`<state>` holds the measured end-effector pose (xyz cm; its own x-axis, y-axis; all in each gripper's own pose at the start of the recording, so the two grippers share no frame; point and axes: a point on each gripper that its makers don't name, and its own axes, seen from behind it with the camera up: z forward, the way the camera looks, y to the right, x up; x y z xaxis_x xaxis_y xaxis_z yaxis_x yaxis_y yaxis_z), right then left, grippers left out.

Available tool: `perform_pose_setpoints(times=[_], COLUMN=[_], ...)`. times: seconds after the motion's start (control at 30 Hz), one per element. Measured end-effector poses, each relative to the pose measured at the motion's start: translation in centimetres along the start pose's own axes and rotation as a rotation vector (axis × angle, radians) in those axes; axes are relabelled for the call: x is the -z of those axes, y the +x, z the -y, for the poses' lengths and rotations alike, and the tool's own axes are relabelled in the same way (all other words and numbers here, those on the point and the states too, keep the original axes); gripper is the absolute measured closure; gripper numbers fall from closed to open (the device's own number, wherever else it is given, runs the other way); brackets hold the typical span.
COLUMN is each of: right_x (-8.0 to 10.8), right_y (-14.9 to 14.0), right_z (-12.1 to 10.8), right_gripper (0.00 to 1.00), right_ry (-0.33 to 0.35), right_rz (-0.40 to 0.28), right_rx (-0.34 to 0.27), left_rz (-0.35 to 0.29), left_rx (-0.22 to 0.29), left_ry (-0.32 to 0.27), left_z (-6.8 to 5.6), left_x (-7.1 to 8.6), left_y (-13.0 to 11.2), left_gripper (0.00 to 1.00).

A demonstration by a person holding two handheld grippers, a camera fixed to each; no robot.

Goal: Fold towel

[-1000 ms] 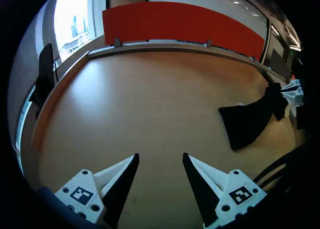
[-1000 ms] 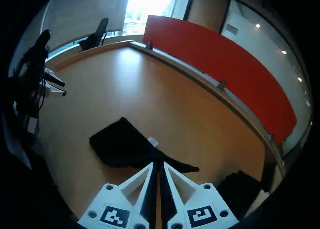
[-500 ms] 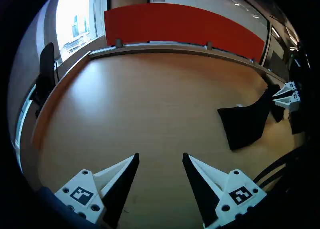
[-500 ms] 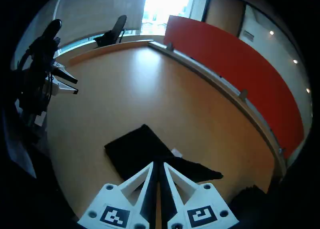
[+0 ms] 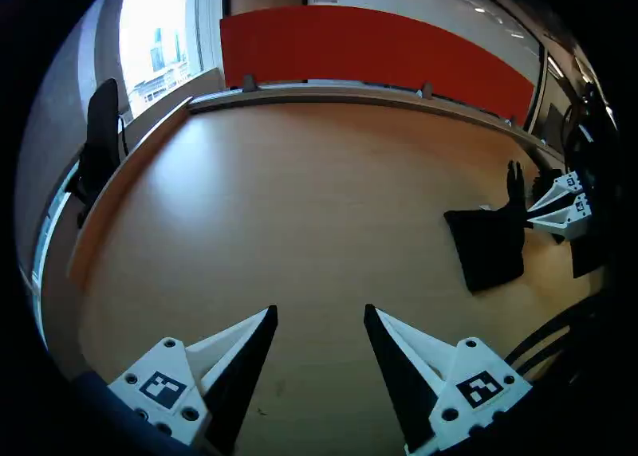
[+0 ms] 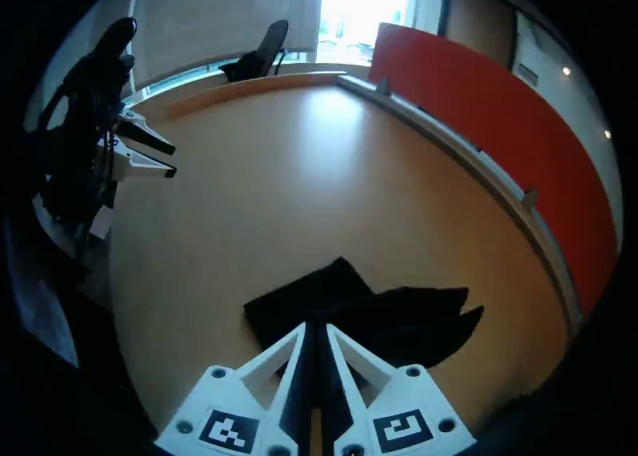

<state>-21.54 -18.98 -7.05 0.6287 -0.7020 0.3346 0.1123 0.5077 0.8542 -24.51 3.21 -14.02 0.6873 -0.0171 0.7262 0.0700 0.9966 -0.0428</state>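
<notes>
Along the left edge of the wooden surface [image 5: 319,185] runs a raised lip [image 5: 120,193], and a dark office chair [image 5: 100,141] stands just beyond it below a bright window [image 5: 155,49]. The lip turns at the far left corner and follows the far edge, where a red panel [image 5: 375,45] stands upright on brackets. In the left gripper view the left claw [image 5: 319,308] sits low over the near edge, its two fingers spread wide and released with bare wood showing between them. It points across a broad open stretch that reaches to the far edge. The right gripper view shows this claw [image 6: 174,161] at the left side, fingers parted, well apart from the cloth. The black towel [image 5: 488,247] lies near the right edge of the surface, mostly flat, with one part lifted into a peak beside the right claw [image 5: 533,217], which reaches in from the right edge with its tips at the cloth. In its own view the right claw [image 6: 317,327] tilts down and forward, its fingers clenched almost together on the towel [image 6: 359,308] with dark fabric in the narrow gap. The cloth spreads ahead of the tips in overlapping layers, one corner toward the middle of the surface, with open wood around it as far as the red panel [image 6: 494,121] on the right.
</notes>
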Motion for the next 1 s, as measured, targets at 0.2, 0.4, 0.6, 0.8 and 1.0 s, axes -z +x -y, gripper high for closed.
perform_pose_setpoints(times=[0.2,0.4,0.6,0.8,1.0], right_x=[-1.6,-2.2,-2.1,-2.2,-1.9], right_y=[0.1,0.0,0.0,-0.1,-0.2], right_z=[1.0,1.2,1.2,1.0,0.8], right_gripper=[0.95,0.95,0.95,0.87,0.47], right_ry=[0.041,0.056,0.058,0.049,0.038], right_rz=[0.017,0.025,0.027,0.024,0.019], right_rx=[0.007,0.002,0.006,-0.004,-0.019], left_rz=[0.002,0.007,0.011,0.011,0.012], left_rx=[0.015,0.030,0.033,0.029,0.026], left_ry=[0.019,0.030,0.031,0.025,0.023], left_z=[1.0,1.5,1.5,1.2,1.0], left_x=[0.4,0.6,0.6,0.5,0.5], left_y=[-0.5,-1.0,-1.2,-1.1,-1.1], left_gripper=[0.20,0.20,0.20,0.20,0.20])
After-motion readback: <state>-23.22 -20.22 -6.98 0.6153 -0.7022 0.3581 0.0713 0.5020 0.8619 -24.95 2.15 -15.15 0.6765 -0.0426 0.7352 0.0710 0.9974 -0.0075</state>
